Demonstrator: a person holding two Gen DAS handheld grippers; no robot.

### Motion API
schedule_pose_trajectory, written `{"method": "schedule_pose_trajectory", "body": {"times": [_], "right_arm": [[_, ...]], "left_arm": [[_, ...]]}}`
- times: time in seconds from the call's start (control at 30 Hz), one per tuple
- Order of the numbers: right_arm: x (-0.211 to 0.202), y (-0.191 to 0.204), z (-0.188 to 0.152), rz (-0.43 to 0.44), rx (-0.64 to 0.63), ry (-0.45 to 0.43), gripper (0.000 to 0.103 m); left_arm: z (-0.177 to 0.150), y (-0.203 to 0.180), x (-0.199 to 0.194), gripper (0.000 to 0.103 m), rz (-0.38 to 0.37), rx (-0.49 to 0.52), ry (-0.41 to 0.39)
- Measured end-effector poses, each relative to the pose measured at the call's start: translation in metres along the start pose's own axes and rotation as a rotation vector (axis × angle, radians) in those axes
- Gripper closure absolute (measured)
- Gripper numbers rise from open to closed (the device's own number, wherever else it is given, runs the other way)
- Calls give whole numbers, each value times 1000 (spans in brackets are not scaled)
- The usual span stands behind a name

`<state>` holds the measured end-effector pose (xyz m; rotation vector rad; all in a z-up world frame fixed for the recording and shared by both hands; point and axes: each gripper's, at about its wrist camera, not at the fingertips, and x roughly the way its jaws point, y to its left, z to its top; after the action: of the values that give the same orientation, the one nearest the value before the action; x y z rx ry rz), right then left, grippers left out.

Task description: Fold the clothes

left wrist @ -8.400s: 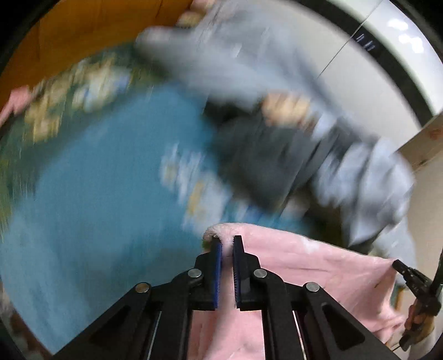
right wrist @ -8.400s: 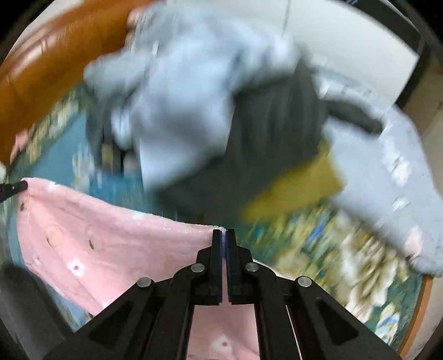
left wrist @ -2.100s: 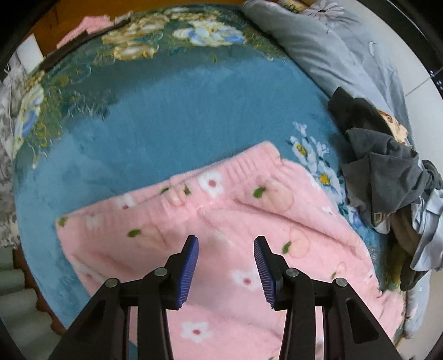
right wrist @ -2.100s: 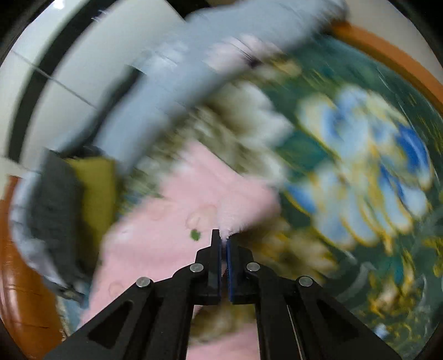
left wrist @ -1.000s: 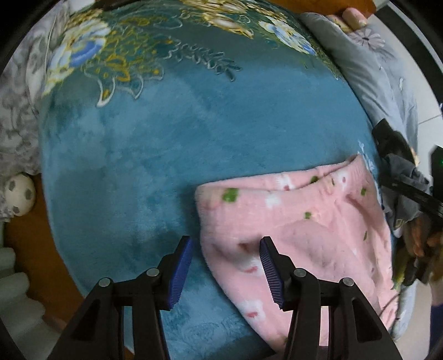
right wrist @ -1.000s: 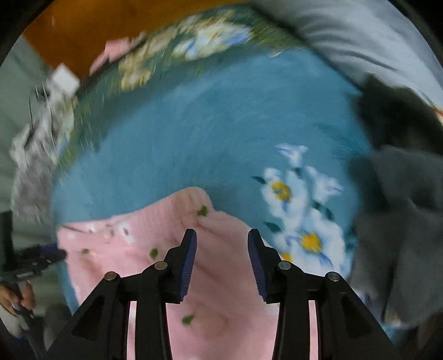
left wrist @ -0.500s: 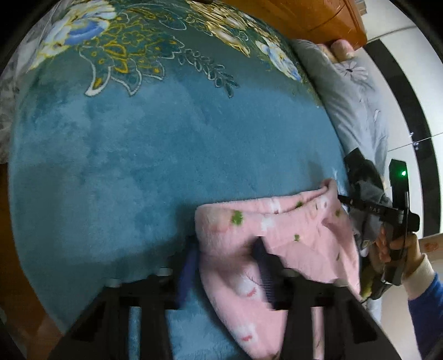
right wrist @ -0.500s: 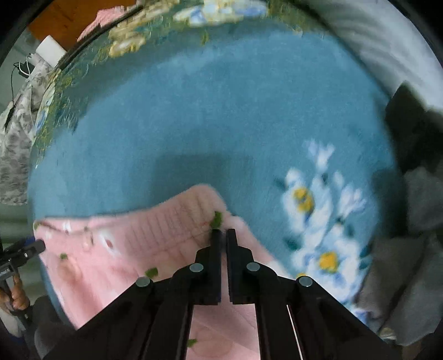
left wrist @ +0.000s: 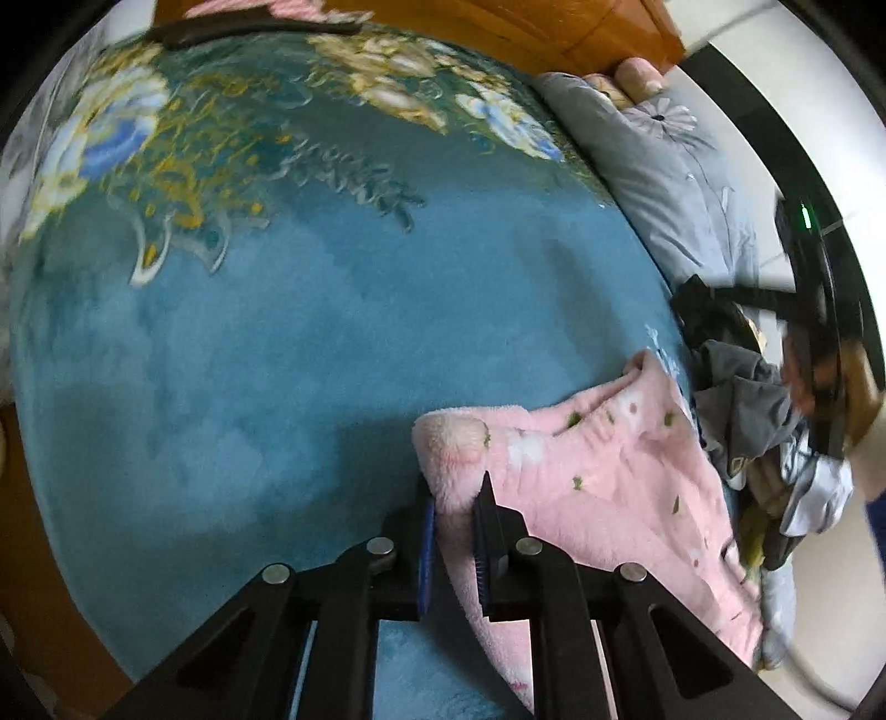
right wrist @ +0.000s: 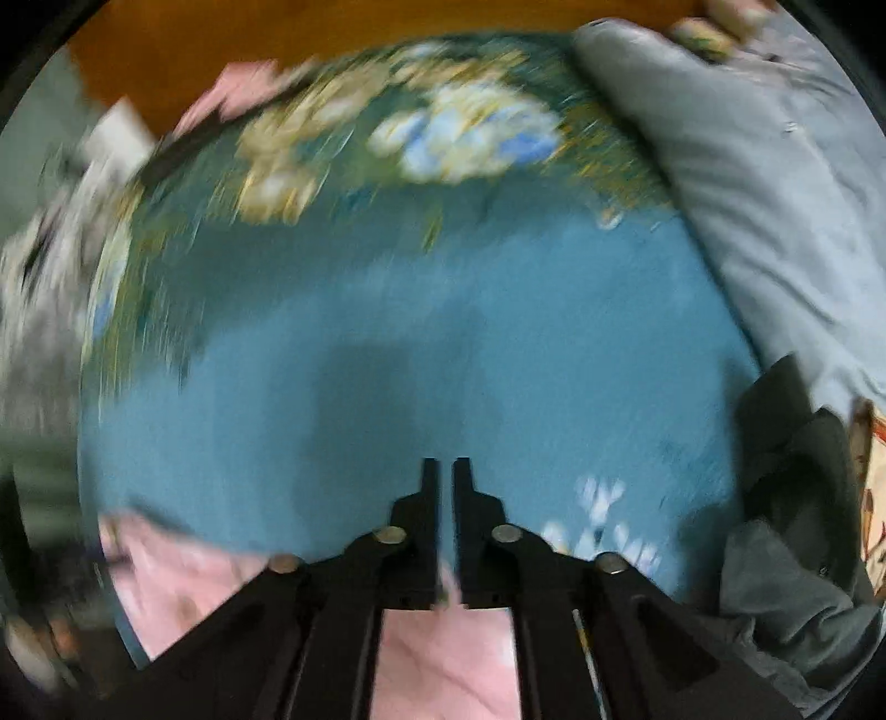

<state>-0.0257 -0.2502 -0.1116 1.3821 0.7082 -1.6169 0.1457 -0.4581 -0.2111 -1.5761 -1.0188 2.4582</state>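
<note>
A fluffy pink garment [left wrist: 598, 476] with small flowers lies on the blue floral blanket [left wrist: 277, 360]. Its near corner is folded up between the blue pads of my left gripper [left wrist: 457, 498], which is shut on it. In the right wrist view, which is motion-blurred, my right gripper [right wrist: 444, 471] has its fingers nearly together. Pink garment [right wrist: 443, 664] fabric sits between the finger bases and hangs below them. The fingertips stand out over the bare blue blanket [right wrist: 498, 343]. The right hand-held device [left wrist: 814, 310] and its hand show blurred at the right edge of the left wrist view.
A heap of dark grey clothes [left wrist: 742, 399] [right wrist: 792, 554] lies right of the pink garment. A grey quilt [left wrist: 664, 183] [right wrist: 775, 194] runs along the far right. A wooden headboard [left wrist: 526, 22] borders the far side.
My left gripper went from open over the pink corner to shut on it. My right gripper, which had shut on the pink waist edge, has lifted and moved with the fabric.
</note>
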Motion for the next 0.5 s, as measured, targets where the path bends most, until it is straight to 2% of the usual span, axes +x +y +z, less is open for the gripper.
{"method": "schedule_pose_trajectory", "body": {"times": [0.07,0.27,0.33,0.5], "right_arm": [[9,-8,-22,39,4,24,73],[39,-26,-71,34,41,118,72],[43,-21,-77,35,37,108,72],[50,-18,-82,-46,33,74,71]], "left_arm": [[-4,8,3,90,-26,-37,3],[-10,18,5,89,-49,-74,11],[-10,18,4,89,-49,-75,9],[-11,15,4,89,-46,-81,3]]}}
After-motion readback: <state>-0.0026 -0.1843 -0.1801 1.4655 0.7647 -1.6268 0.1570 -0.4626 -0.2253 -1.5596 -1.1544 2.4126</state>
